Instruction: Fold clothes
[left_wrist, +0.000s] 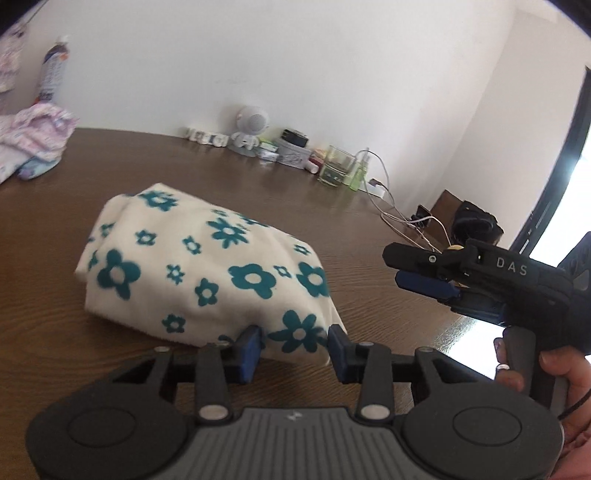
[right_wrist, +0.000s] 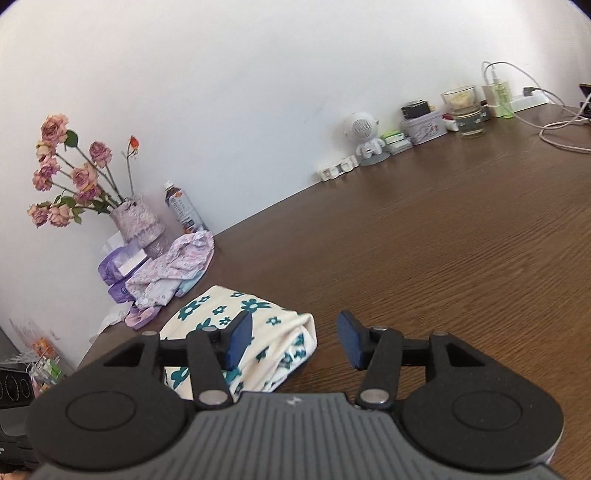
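A folded cream cloth with teal flowers (left_wrist: 207, 266) lies as a bundle on the brown wooden table (left_wrist: 369, 236). My left gripper (left_wrist: 295, 350) sits at the cloth's near right corner. That corner lies between the two blue pads, and I see no pinch in the fabric. In the right wrist view the same cloth (right_wrist: 273, 332) lies low and left, partly behind the left finger. My right gripper (right_wrist: 295, 339) stands open there, its right pad over bare wood. The right gripper (left_wrist: 391, 266) also shows at the right of the left wrist view, held in a hand, off the cloth.
A heap of lilac clothes (right_wrist: 173, 269) lies at the table's far left by a vase of dried roses (right_wrist: 136, 221) and a bottle (right_wrist: 183, 208). Along the wall stand a white speaker figure (right_wrist: 364, 142), a tin (right_wrist: 424, 127), a glass (right_wrist: 467, 110) and charger cables (right_wrist: 561, 129).
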